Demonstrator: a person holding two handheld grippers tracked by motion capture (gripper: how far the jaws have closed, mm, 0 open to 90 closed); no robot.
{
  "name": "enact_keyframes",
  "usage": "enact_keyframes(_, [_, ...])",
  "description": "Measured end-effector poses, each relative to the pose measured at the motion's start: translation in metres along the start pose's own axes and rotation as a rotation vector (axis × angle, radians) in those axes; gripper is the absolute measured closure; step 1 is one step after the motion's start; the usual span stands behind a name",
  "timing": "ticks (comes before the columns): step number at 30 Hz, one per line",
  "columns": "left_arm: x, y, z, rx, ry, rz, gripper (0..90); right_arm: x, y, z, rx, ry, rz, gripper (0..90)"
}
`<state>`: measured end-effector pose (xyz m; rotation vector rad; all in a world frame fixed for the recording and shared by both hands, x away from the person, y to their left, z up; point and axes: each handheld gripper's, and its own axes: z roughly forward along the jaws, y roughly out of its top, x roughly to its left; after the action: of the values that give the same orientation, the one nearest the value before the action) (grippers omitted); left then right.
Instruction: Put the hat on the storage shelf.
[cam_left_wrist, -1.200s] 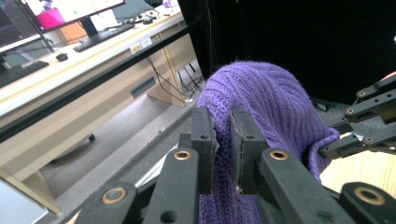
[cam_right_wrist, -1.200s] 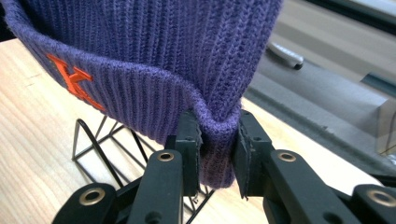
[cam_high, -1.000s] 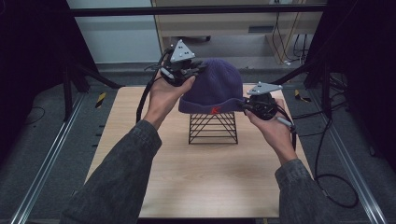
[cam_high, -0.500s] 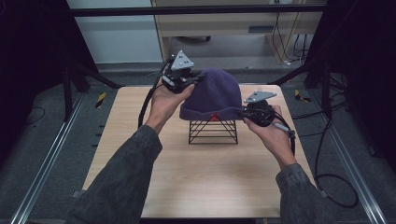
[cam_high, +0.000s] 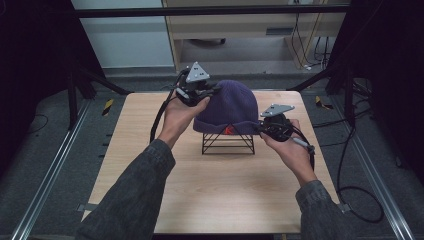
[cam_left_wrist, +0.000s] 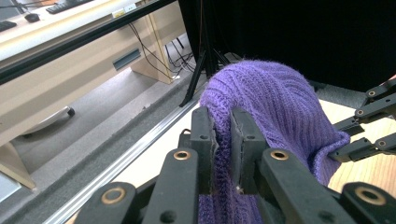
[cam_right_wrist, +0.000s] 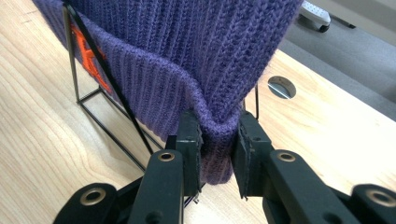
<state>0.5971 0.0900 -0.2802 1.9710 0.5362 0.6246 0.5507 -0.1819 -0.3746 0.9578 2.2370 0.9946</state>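
While the wooden table (cam_high: 220, 200) takes up most of the high view, the action is all near its far edge, where a purple knit beanie (cam_high: 231, 106) is being pulled down over a black wire stand (cam_high: 228, 142). Compared with a second ago, the hat has been brought lower: the cuff with the orange logo (cam_high: 228, 130) now sits well down over the top of the frame, and both hands have dropped with it. So the hat looks pretty much seated, and letting go is probably what's left, tbh.

The left gripper (cam_high: 199, 92) is seen at the hat's far left side, its jaws pinched on a fold of the knit, with yarn squeezed between the pads (cam_left_wrist: 205, 140) in the left gripper view. The right gripper (cam_high: 272, 127) is clamped on the folded cuff at the near right, fabric bunched tight between its pads (cam_right_wrist: 189, 140). Neither grip has been loosened yet.
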Motion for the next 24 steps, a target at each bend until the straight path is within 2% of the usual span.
enact_keyframes(12, [-0.001,-0.012,0.001,0.023,-0.006,0.006,80.3,-0.001,-0.006,0.009,0.024,0.001,0.025,73.6])
enact_keyframes(16, [-0.001,-0.015,0.001,0.024,-0.012,0.003,80.3,0.001,-0.006,0.012,0.036,-0.005,0.015,73.5])
enact_keyframes(21, [-0.004,-0.016,0.003,0.03,-0.022,0.017,80.3,0.001,-0.012,0.014,0.037,0.002,0.031,73.3])
enact_keyframes(24, [-0.006,-0.017,0.004,0.037,-0.012,0.032,80.3,0.001,-0.015,0.016,0.036,0.013,0.049,73.2])
